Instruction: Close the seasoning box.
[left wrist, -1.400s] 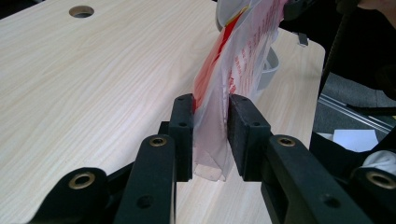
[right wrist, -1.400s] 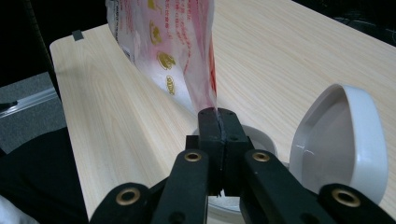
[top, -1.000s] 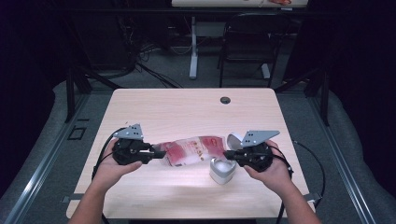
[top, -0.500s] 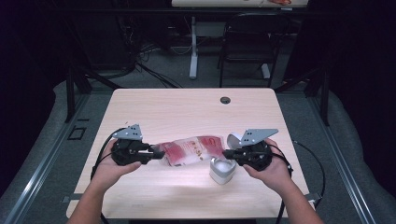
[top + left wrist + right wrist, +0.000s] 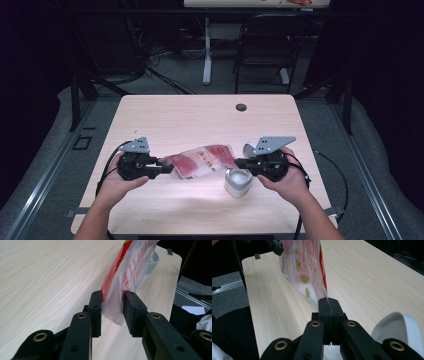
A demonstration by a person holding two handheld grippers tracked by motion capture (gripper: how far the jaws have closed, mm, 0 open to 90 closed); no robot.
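Bare table [image 5: 200,115] beyond the bag [image 5: 202,160] — white container [image 5: 237,182] beside the right hand-held gripper [image 5: 239,163].

- Left gripper [image 5: 167,168] — black body, grey three-cornered plate on top, black cable trailing.
- Right gripper [image 5: 239,163] — likewise black, with brass-coloured pivot rivets.
- Forearms bare, no sleeves.

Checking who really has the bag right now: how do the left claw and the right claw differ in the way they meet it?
The left claw stands partly open, its jaws just having been opening, with the bag edge loose between them; the right claw is clamped shut on the bag's other end. A white container sits by the right claw, none by the left. Both are hand-held, level, facing each other over the table.
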